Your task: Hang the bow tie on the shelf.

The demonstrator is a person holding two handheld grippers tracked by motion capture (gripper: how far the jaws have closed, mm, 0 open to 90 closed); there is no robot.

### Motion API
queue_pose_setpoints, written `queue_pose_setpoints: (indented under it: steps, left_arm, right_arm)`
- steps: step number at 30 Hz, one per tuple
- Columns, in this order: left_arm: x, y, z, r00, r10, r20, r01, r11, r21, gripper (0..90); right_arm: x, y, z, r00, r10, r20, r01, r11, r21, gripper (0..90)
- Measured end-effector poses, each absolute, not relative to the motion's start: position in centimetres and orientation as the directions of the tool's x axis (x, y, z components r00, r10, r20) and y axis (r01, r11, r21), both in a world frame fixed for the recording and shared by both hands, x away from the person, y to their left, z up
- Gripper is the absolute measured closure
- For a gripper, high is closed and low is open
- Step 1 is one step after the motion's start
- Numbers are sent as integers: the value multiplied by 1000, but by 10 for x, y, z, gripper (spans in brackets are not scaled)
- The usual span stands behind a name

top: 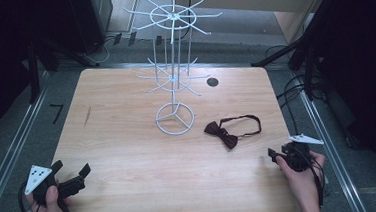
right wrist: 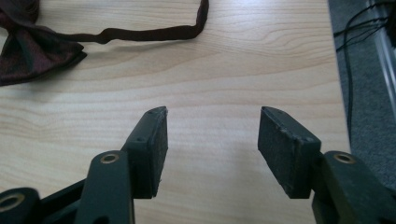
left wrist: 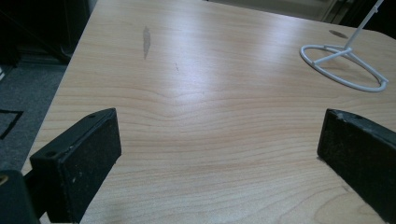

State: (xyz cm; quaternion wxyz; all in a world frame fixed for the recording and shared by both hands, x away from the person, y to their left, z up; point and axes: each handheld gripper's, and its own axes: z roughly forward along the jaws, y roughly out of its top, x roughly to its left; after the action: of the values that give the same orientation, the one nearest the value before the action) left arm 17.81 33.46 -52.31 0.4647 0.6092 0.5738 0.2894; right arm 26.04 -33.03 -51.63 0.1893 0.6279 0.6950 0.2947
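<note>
Two grippers are held with jaws spread and empty, the left gripper (top: 73,179) at lower left, the right gripper (top: 275,156) at lower right, below a dark bow tie (top: 225,132) (strap looped) lying right of centre beside the white wire rack (top: 176,118) on the table (top: 129,155).

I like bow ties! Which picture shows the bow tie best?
The high view: the whole dark red bow tie and its strap loop lie flat on the table. The right gripper view cuts off part of the bow.
</note>
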Motion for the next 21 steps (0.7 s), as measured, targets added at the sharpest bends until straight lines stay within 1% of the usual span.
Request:
queue_pose_setpoints:
  steps: [1, 5, 8, 12, 21]
  left_arm:
    - [178, 335, -523, 174, 968, -181, 430, 91, 898, 2]
    - [178, 335, -523, 174, 968, -179, 429, 89, 899, 2]
    - [178, 334, -523, 174, 969, -177, 429, 87, 899, 2]
    - [178, 335, -523, 174, 969, -177, 429, 87, 899, 2]
    - [178, 335, -523, 176, 968, -180, 430, 89, 898, 2]
  right_arm:
    - [266, -329, -515, -141, 984, 109, 772, 40, 635, 488]
    - [288, -325, -507, -156, 983, 99, 815, 71, 576, 529]
    - [305, -319, -500, -149, 988, 45, 839, 102, 534, 584]
    - [323, -314, -497, -140, 990, 29, 861, 108, 498, 625]
    - [353, -308, -497, -110, 992, 70, 884, 65, 463, 655]
